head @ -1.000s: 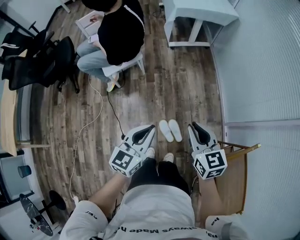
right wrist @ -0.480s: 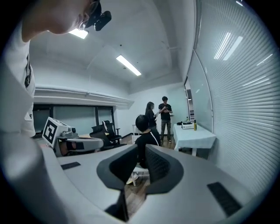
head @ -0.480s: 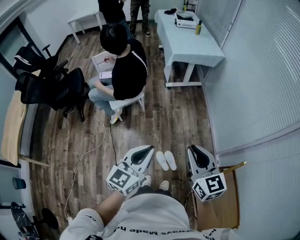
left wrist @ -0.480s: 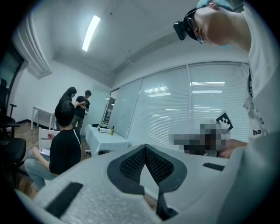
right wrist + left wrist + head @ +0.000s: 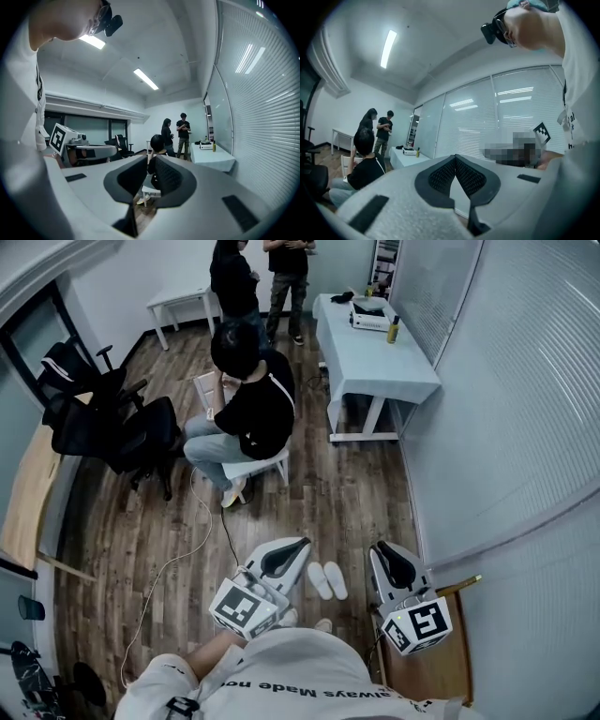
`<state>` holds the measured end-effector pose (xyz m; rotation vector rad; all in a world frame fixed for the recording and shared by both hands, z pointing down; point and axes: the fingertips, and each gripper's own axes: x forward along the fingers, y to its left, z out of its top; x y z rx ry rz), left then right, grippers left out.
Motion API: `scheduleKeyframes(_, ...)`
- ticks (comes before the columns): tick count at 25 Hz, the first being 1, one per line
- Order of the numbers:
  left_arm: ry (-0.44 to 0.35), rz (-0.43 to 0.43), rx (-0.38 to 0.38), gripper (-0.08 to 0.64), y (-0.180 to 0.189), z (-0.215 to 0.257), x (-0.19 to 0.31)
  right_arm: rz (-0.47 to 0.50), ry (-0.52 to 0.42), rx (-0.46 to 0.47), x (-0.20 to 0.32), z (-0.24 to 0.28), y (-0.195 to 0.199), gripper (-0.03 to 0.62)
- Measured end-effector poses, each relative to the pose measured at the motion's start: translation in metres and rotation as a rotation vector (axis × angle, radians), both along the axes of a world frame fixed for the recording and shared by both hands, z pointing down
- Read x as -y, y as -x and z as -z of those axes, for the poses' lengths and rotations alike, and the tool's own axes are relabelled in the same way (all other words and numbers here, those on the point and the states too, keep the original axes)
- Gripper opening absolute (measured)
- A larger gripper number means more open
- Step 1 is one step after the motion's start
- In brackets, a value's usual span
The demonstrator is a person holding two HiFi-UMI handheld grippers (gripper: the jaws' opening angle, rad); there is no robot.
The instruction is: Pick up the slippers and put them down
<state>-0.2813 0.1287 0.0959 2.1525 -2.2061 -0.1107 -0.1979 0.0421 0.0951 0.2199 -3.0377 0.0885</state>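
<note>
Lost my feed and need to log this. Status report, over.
Left hand-held gripper shut, empty. Right hand-held gripper slightly open, empty. Slippers side by side on the floor, unheld. Nothing in the way; the cable lies clear of them.

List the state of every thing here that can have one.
Pair of white flat slippers: side by side on the wooden floor, untouched.
Left tool: jaws shut, empty.
Right tool: jaws slightly apart, empty.
</note>
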Motion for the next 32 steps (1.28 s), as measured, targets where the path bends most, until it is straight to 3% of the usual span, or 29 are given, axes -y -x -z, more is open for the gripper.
scheduleKeyframes(10, -0.031, -0.006, -0.007, 0.011, -0.011, 0.024, 0.001, 0.021, -0.041, 0.03, -0.006, 0.032, -0.012, 0.057)
scheduleKeyframes(32, -0.059, -0.035, -0.007, 0.011, -0.017, 0.033, 0.002, -0.009, -0.033, 0.044, -0.007, 0.039, -0.013, 0.052)
